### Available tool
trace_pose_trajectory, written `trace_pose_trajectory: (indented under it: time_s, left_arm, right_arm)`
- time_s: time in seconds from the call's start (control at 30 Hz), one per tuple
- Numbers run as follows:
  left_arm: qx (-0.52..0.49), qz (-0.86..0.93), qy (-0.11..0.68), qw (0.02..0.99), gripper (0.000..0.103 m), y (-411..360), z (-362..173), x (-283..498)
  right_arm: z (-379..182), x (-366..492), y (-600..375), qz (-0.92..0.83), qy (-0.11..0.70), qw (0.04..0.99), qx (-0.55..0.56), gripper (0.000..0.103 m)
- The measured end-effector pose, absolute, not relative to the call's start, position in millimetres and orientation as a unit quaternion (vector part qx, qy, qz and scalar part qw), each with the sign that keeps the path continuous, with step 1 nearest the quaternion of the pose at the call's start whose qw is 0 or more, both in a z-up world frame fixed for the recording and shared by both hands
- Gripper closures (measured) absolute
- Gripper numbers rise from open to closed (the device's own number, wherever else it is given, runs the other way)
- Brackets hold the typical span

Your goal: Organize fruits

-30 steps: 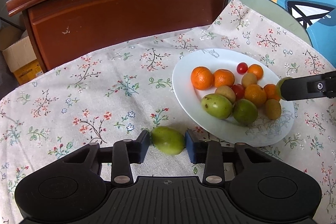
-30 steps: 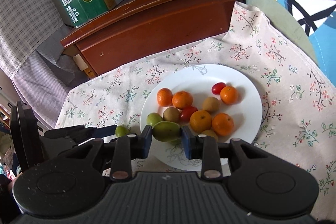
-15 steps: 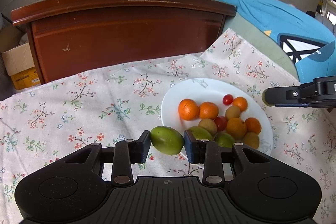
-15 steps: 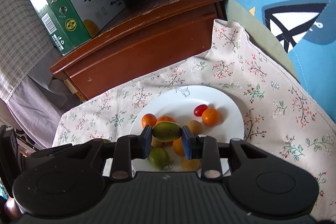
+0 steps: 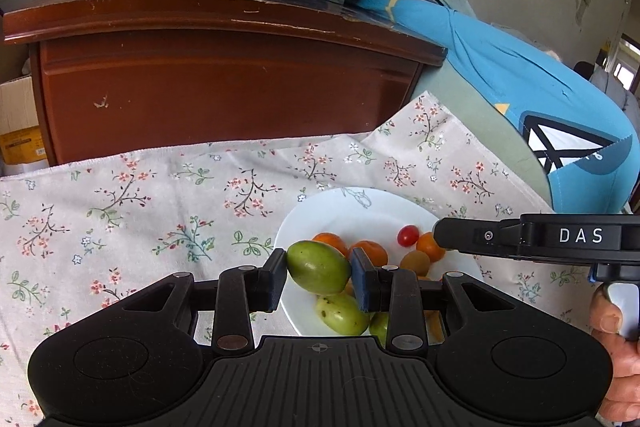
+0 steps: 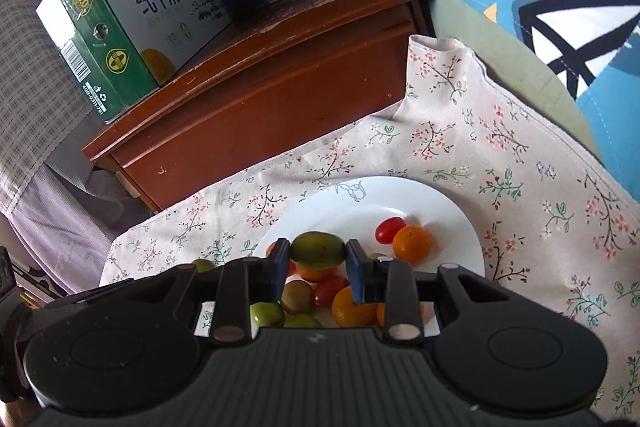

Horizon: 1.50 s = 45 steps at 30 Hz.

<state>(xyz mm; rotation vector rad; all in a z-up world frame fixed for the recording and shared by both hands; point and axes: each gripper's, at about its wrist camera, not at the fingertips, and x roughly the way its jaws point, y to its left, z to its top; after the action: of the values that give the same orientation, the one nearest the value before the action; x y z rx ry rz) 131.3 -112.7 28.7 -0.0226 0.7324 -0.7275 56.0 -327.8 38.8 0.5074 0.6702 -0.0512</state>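
- The left gripper [image 5: 319,277] is clamped on a green fruit [image 5: 318,267], one pad against each end, and holds it in the air over the near-left rim of the white plate [image 5: 320,211].
- The right gripper [image 6: 317,263] is likewise closed on a second green fruit [image 6: 317,248], this one with an orange-brown blush, held above the fruit heaped on the plate [image 6: 448,223].
- Only the left wrist view shows the right tool from outside: its black finger arm lettered "DAS" [image 5: 536,237] reaches in from the right over the plate, with the person's hand [image 5: 618,355] below it; the fruit it carries is out of sight there.
- Only the right wrist view shows the plate's far side plainly: a cherry tomato [image 6: 389,229] touching a small orange [image 6: 412,243], apart from the main pile.
- The right wrist view also catches a bit of green fruit [image 6: 202,264] at left, just past the tool's body, beside the plate.
- Both views show the floral cloth [image 5: 160,211] under the plate and the wooden cabinet [image 5: 224,83] behind, with cartons on top; the green carton's [image 6: 120,43] printed face reads only from the right.
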Motion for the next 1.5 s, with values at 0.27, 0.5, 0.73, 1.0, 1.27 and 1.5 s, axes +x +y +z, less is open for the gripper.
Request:
trace_pose_trajectory:
  time_s: [0.27,0.5,0.73,1.0,1.27,1.5]
  left_arm:
    - [-0.030,-0.345,0.367,0.863,0.071,-119.4,17.7,135.5]
    - [-0.035,-0.339,0.379,0.860,0.069,-120.5,10.9,135.6]
    - [-0.053,-0.341,0.356,0.869,0.020,-118.8,19.8,129.8]
    - [-0.041,-0.353,0.357,0.864,0.020,-124.0,20.7,124.9]
    - [-0.018,-0.333,0.375,0.865,0.015,-120.8,23.6,117.8]
    - [0.017,-0.305,0.401,0.864,0.011,-115.2,31.7,107.3]
  right_arm:
    - [23.7,67.9,-340.0,-0.044,0.333,0.900,0.276,0.073]
    - [21.2,70.5,-340.8,-0.057,0.329,0.901,0.277,0.069]
    - [24.8,68.4,-342.6,-0.069,0.326,0.901,0.279,0.066]
    - [25.5,68.1,-341.8,-0.071,0.326,0.901,0.278,0.064]
    - [26.9,67.0,-336.8,-0.069,0.334,0.900,0.271,0.059]
    - [33.1,57.0,-327.6,-0.071,0.344,0.902,0.250,0.058]
